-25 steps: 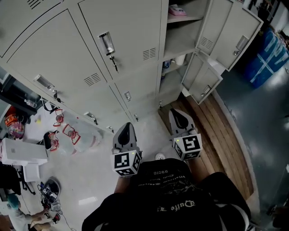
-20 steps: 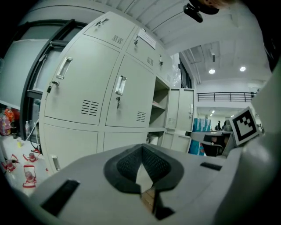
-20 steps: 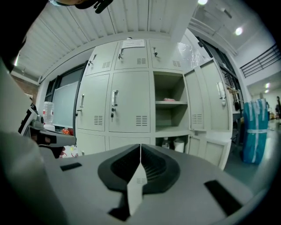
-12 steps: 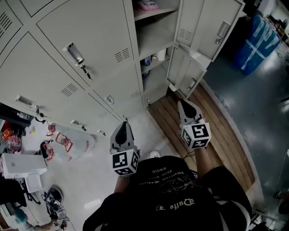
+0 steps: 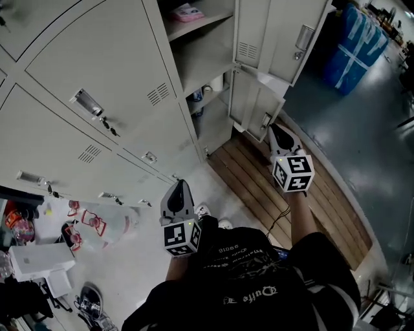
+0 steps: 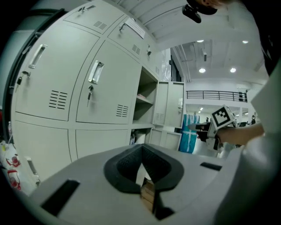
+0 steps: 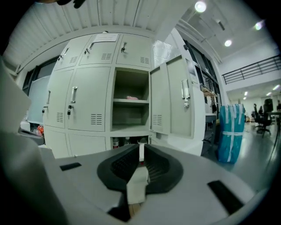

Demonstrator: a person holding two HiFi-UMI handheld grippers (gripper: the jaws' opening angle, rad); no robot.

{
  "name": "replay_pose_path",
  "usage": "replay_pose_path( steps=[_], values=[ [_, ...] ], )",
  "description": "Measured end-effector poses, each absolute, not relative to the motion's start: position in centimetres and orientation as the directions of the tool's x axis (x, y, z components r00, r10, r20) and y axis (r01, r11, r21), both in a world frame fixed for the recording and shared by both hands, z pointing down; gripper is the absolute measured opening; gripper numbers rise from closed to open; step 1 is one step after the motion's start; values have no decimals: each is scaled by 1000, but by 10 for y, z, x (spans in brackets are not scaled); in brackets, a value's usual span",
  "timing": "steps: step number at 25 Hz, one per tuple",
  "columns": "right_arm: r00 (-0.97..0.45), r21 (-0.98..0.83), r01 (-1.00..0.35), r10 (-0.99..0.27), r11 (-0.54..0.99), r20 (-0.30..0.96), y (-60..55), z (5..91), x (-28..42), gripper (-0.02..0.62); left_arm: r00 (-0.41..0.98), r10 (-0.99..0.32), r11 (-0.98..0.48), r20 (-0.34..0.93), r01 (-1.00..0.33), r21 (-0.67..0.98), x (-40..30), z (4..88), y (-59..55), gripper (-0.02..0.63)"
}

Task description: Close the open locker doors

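The bank of grey lockers fills the head view's upper left. One upper locker (image 5: 194, 45) stands open, its door (image 5: 284, 32) swung out to the right, and a pink item (image 5: 187, 11) lies on its shelf. Below it, the lower locker's door (image 5: 255, 103) is open too. My right gripper (image 5: 279, 134) is shut and empty, close in front of the lower door. My left gripper (image 5: 179, 189) is shut and empty, facing closed lockers. In the right gripper view, the open upper door (image 7: 173, 99) is straight ahead beyond my right gripper (image 7: 141, 158).
A blue wrapped stack (image 5: 359, 42) stands on the grey floor to the right of the open doors. A slatted wooden floor panel (image 5: 259, 187) lies in front of the open lockers. A plastic bag (image 5: 97, 226) and a white box (image 5: 39, 258) lie at lower left.
The lockers have slid left in the head view. My right gripper has moved up and to the right toward the open doors. The left gripper has followed a shorter way.
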State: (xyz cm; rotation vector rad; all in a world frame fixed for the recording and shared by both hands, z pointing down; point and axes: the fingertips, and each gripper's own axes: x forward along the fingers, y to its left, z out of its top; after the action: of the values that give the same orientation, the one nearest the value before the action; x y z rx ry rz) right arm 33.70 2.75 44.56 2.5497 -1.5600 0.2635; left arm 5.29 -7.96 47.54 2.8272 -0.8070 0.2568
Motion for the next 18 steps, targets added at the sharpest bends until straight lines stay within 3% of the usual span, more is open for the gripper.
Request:
replay_pose_path(
  steps=[3, 18],
  values=[
    [480, 25, -872, -845, -488, 237, 23, 446, 357, 63, 854, -471, -853, 220, -504, 132, 62, 475, -97, 6],
    [605, 96, -782, -712, -616, 358, 8, 469, 443, 122, 910, -316, -923, 269, -360, 135, 93, 488, -162, 6]
  ],
)
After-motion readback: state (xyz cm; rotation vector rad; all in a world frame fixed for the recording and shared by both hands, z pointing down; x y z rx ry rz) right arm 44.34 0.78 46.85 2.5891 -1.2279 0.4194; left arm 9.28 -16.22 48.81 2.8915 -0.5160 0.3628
